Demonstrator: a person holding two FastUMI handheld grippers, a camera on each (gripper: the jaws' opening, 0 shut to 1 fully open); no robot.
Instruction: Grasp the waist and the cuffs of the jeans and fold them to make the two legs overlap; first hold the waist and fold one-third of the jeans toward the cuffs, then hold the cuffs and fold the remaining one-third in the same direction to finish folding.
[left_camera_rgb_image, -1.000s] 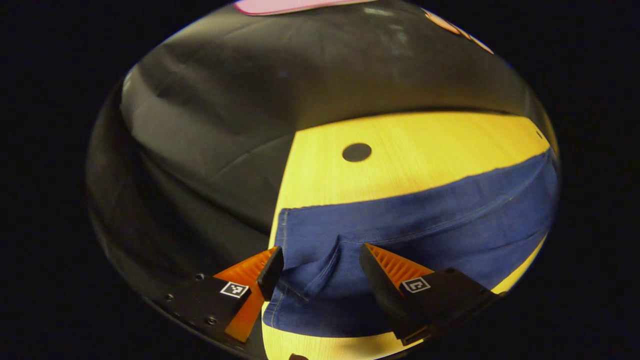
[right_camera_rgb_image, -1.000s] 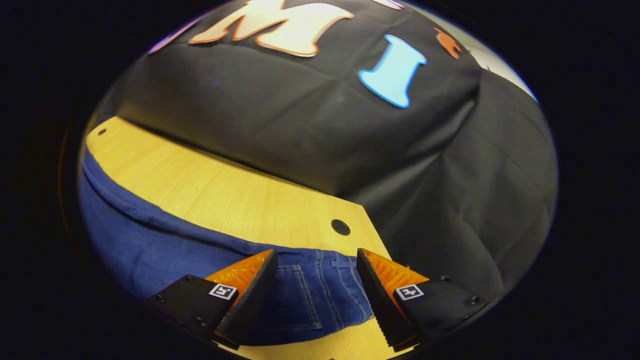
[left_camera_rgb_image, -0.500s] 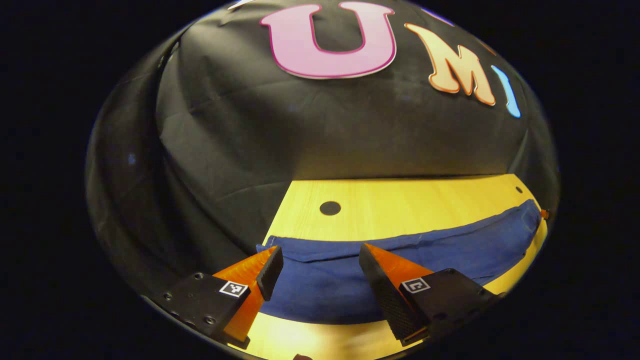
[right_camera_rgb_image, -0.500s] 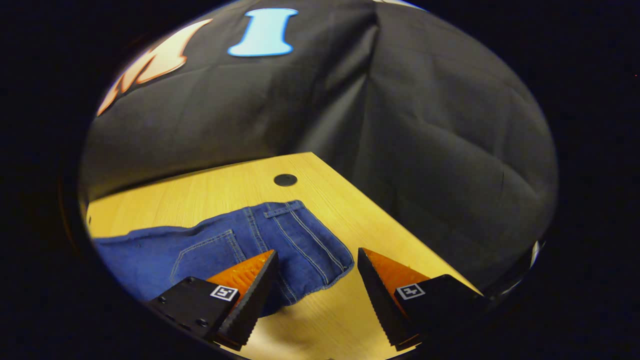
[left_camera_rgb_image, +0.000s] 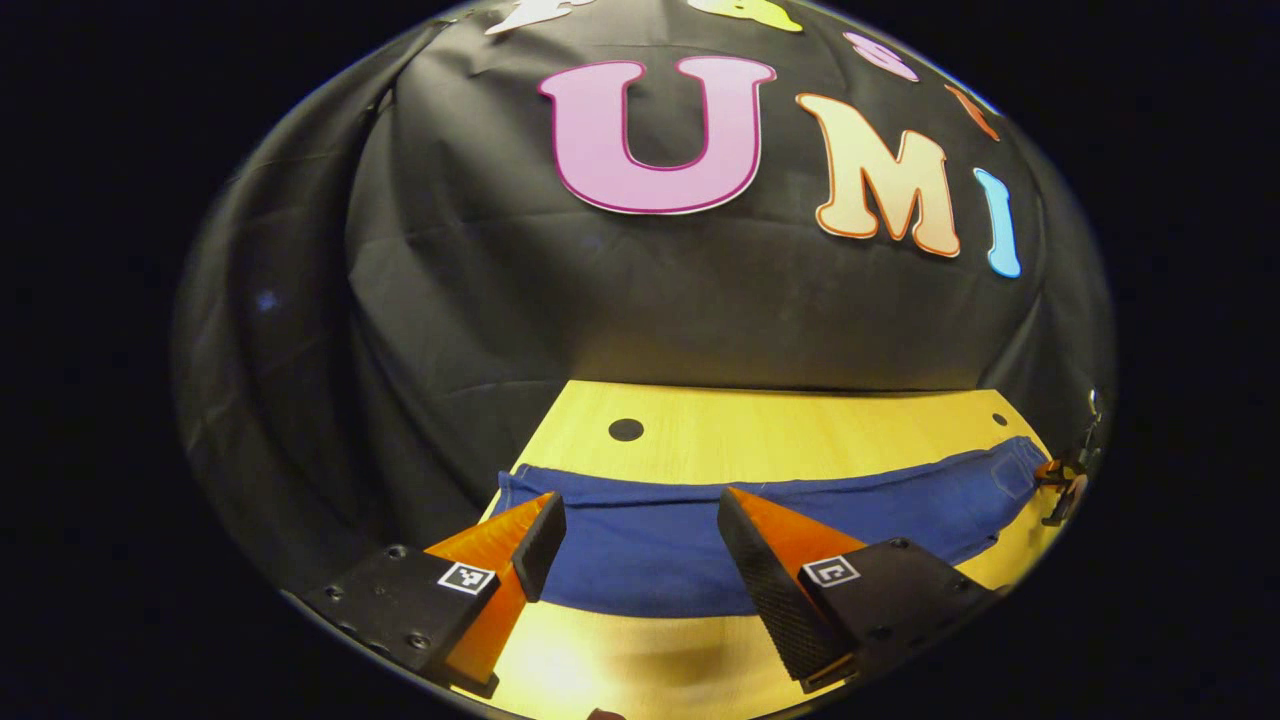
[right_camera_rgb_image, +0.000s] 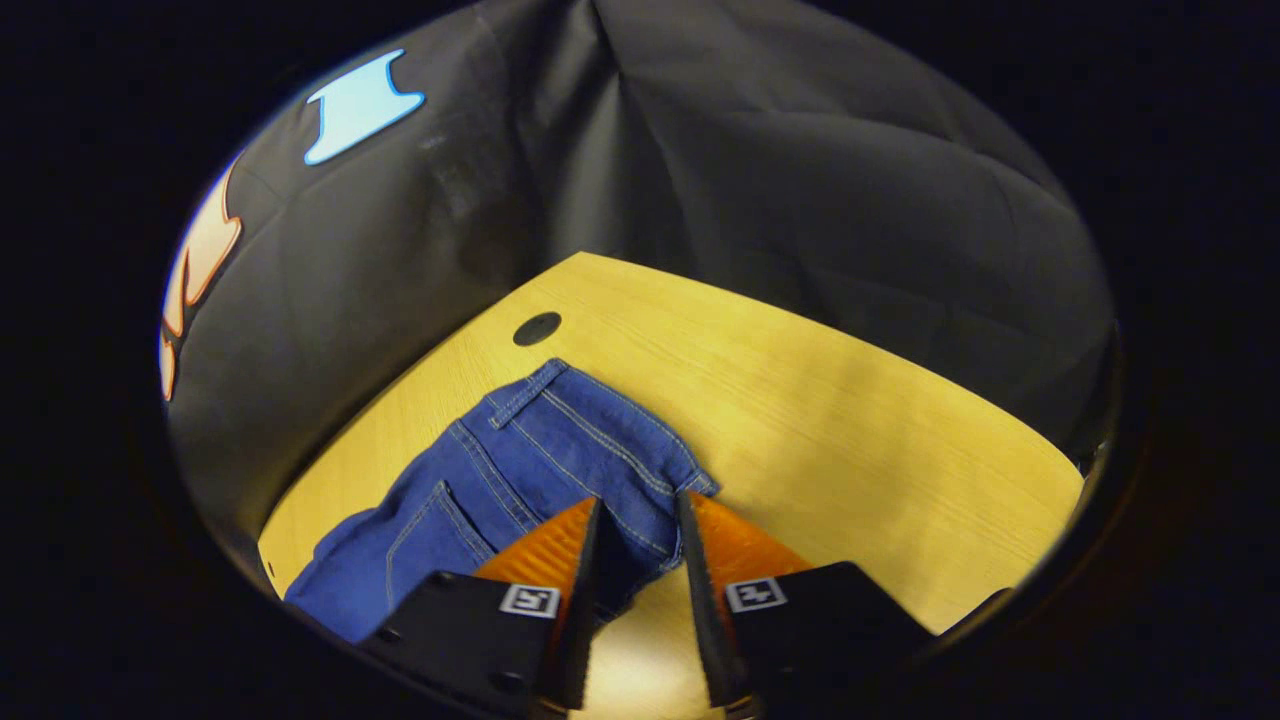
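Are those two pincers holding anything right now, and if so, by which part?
The left gripper is open above the jeans, holding nothing. The right gripper has narrowed around the waist edge; whether it actually pinches the denim cannot be told.

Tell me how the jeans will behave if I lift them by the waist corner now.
The jeans lie flat and creased on the table, so they will probably hang floppy, not stiff. A long stretch runs across the left gripper view, so a one-corner lift would likely drag and skew. Stitched denim looks fairly grippy for the right gripper.
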